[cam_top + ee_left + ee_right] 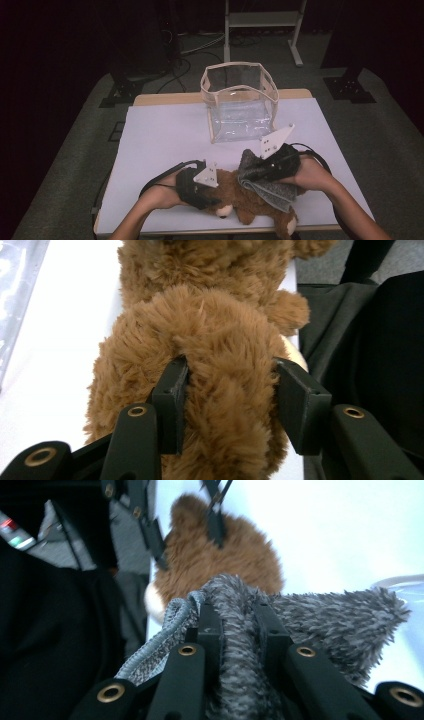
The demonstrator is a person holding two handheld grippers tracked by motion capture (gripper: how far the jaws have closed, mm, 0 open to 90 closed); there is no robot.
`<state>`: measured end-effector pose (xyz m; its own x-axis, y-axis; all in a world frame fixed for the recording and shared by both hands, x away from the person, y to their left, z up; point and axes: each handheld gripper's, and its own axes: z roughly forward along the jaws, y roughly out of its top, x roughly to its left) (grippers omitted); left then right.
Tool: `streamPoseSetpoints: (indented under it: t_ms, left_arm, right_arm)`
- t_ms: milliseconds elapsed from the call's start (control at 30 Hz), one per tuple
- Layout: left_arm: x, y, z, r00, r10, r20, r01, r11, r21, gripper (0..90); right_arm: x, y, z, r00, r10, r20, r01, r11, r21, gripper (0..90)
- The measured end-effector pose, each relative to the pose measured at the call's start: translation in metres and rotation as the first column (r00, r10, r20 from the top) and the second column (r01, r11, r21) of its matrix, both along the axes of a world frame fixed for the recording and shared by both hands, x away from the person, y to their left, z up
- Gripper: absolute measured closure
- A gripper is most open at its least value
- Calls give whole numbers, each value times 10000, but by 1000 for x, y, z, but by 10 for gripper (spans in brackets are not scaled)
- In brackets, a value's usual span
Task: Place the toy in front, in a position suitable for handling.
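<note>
My left gripper (200, 186) clamps the head of the brown plush teddy bear (250, 202), its jaws pressed into the fur on both sides. The bear lies at the near edge of the white-covered table (160, 145). My right gripper (272, 162) pinches a fold of the fuzzy grey knitted cloth (270, 189) (draped over the bear's body). The clear plastic box with beige trim (239, 100) stands open-topped farther back, apart from both.
</note>
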<state>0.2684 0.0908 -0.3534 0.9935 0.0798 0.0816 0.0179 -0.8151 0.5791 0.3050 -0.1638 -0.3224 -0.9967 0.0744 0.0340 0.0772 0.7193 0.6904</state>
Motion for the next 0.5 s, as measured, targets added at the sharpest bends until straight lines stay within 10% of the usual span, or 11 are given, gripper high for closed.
streamPoseSetpoints:
  t_ms: [300, 500]
  left_arm:
    - [6, 0, 15, 9982, 456, 380, -456, 9990, -18, 433]
    - [12, -6, 3, 9994, 340, -76, -339, 9994, 74, 509]
  right_arm:
    - [-13, -15, -22, 9991, -199, -362, 189, 9995, -257, 769]
    - [-9, -20, -30, 9975, -321, -628, 325, 9995, 54, 770]
